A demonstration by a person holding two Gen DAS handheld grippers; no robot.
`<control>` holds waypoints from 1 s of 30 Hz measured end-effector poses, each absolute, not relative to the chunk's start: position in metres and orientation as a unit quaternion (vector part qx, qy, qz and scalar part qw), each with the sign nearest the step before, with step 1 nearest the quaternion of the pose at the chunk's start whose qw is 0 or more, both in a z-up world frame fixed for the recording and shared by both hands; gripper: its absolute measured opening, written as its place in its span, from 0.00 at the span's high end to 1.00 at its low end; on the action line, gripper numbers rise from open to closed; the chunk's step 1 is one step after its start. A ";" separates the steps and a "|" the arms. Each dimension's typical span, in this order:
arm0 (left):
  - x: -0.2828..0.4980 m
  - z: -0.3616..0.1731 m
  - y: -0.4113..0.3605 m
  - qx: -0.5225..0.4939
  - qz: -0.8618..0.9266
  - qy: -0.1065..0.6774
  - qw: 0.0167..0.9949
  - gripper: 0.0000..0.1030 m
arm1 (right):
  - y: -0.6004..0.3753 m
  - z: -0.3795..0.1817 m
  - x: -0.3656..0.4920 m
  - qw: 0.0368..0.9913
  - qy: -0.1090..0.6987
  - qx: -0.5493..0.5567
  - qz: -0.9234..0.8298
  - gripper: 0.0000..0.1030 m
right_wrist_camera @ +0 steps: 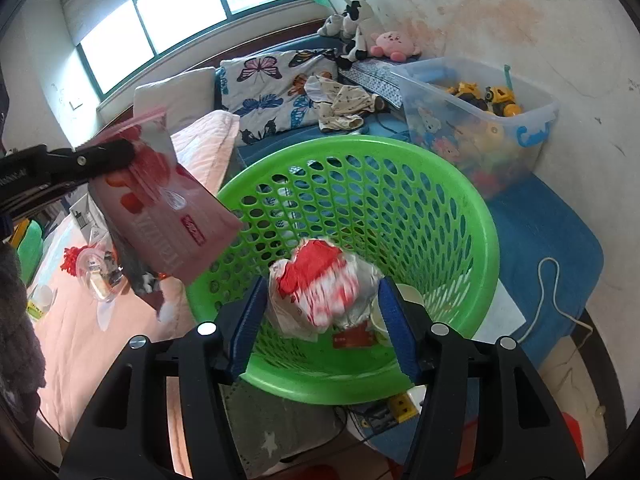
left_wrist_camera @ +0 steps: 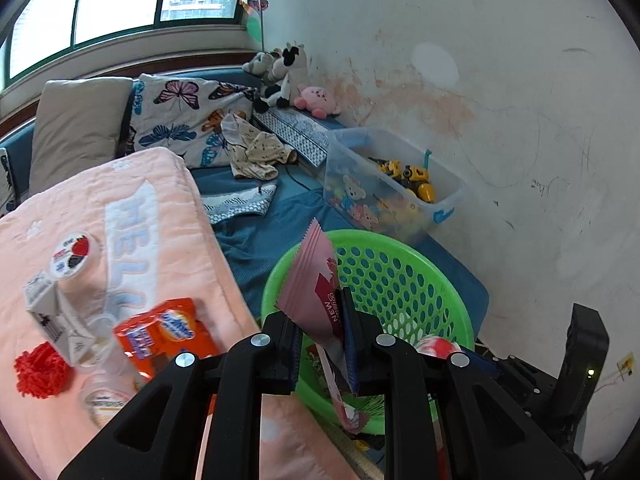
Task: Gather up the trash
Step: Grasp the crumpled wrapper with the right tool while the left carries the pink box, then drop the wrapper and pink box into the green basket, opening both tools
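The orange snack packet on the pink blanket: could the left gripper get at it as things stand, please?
Probably not yet. The left gripper has its fingers shut on the pink wrapper over the green basket. The orange snack packet lies uncovered on the pink blanket, so the way is free once the wrapper is dropped.

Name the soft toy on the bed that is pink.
The round pink plush beside the wall; the cow toy next to it is black and white.
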State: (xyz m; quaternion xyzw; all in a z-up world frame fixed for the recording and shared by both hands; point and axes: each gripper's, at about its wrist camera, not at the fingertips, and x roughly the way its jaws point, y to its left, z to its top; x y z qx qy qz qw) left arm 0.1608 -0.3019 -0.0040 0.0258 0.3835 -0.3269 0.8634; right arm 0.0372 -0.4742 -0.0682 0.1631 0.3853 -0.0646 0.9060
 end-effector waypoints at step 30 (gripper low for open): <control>0.130 -0.013 -0.187 0.061 -0.290 0.388 0.873 0.34 | -0.420 -0.035 0.023 0.918 0.365 0.152 -0.011 0.32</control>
